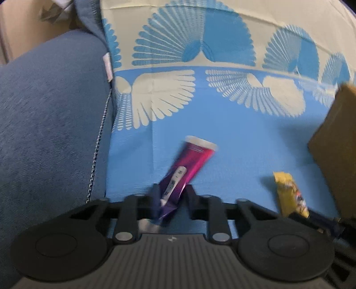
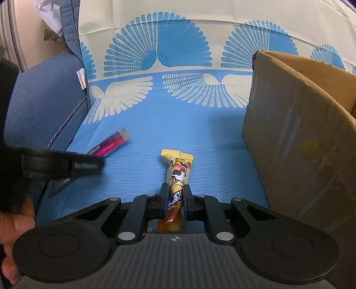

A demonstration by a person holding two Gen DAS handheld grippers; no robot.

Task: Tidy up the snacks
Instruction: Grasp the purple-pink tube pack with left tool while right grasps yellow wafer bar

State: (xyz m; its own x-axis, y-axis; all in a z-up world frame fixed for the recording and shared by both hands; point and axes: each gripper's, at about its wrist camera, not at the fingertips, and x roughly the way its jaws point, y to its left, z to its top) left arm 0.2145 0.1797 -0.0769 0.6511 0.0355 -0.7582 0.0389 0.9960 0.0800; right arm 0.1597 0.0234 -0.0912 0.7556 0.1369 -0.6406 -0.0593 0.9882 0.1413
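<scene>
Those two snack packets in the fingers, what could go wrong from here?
The pink packet is pinched only at its crumpled end, so it might slip out. The yellow packet looks squeezed hard and could be crushed. The box stands close on the right; a swing might knock its wall.

A blue-and-cream cloth (image 2: 169, 124) printed with fan shapes fills the middle of both views, creased in straight fold lines. At the left edge sits a dark blue cushion (image 1: 49, 124) — zip and small pink tag along its seam. In the upper left corner — crumpled white paper (image 2: 50, 15), partly hidden.
</scene>
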